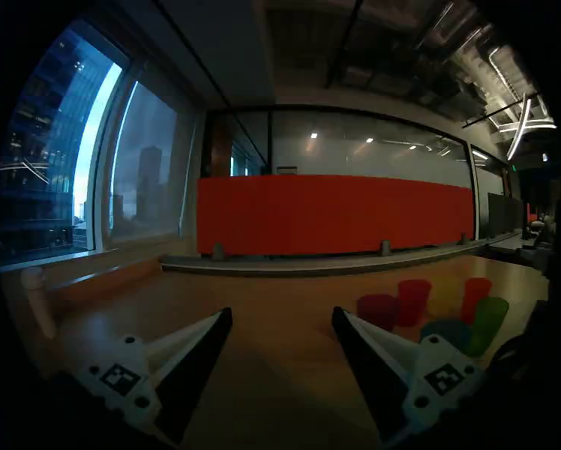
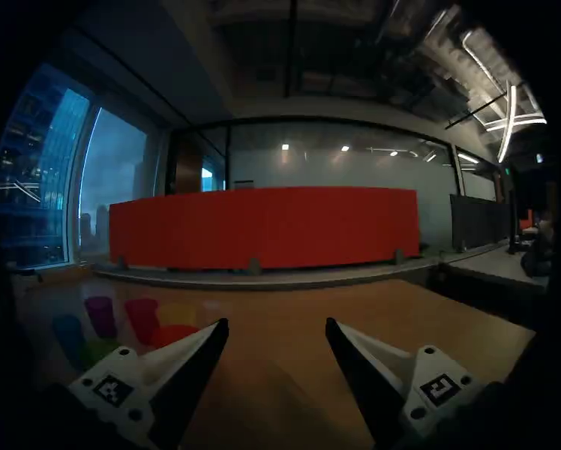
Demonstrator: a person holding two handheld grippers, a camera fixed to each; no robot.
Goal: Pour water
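My left gripper [image 1: 282, 315] is open over the wooden table [image 1: 280, 375], nothing between its fingers. To its right stands a cluster of coloured cups: a dark red cup [image 1: 377, 310], a red cup [image 1: 413, 301], an orange-red cup [image 1: 475, 297], a green cup [image 1: 487, 325] and a blue cup [image 1: 445, 330]. My right gripper [image 2: 276, 324] is open and empty too, above the same table [image 2: 295, 375]. The cups sit to its left: a purple cup [image 2: 100, 316], a red cup [image 2: 142, 319], a blue cup [image 2: 69, 337] and others partly hidden by its left finger [image 2: 168, 367].
A long red partition [image 1: 333, 214] with a grey base rail runs along the table's far edge. Large windows [image 1: 70, 172] stand on the left. A neighbouring desk [image 2: 498, 270] with dark objects lies to the right. The room is dim.
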